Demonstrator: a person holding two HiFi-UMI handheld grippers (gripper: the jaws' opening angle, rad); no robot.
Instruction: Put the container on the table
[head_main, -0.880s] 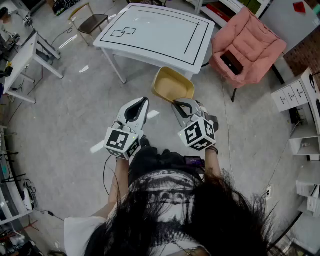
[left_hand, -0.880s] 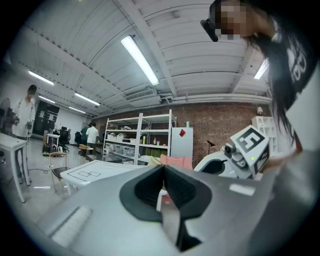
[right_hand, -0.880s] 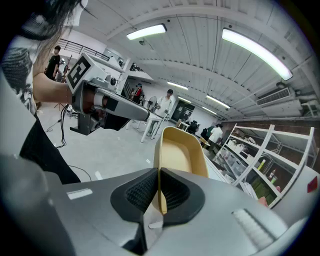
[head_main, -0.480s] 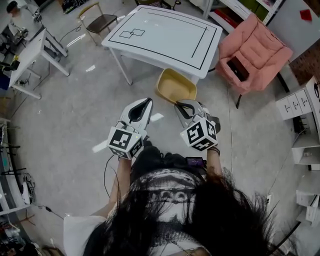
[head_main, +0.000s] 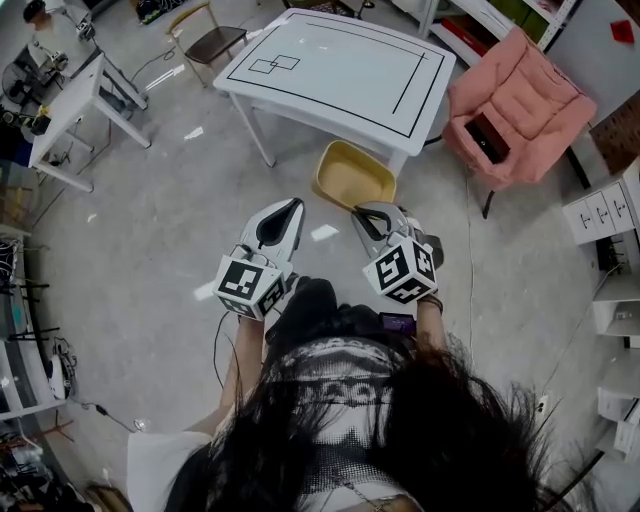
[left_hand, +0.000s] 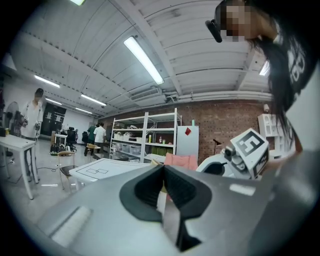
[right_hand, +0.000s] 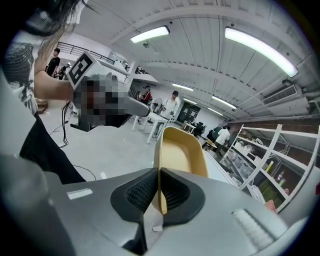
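A tan plastic container (head_main: 353, 175) hangs in the air in front of the white table (head_main: 330, 70), held by its near rim. My right gripper (head_main: 366, 214) is shut on that rim, and in the right gripper view the container (right_hand: 181, 152) stands up from between the pads. My left gripper (head_main: 286, 208) is level with it to the left, jaws shut with nothing between them. In the left gripper view the table (left_hand: 107, 169) lies ahead, low and left of centre.
A pink armchair (head_main: 518, 105) stands right of the table and a chair (head_main: 212, 40) beyond its left corner. Another white table (head_main: 70, 105) stands at the left, and drawer units (head_main: 605, 215) line the right. People stand by distant shelves (left_hand: 145, 137).
The table and the armchair have slid slightly right in the head view as the person shifts. Both grippers keep their pose, the container staying in the right one.
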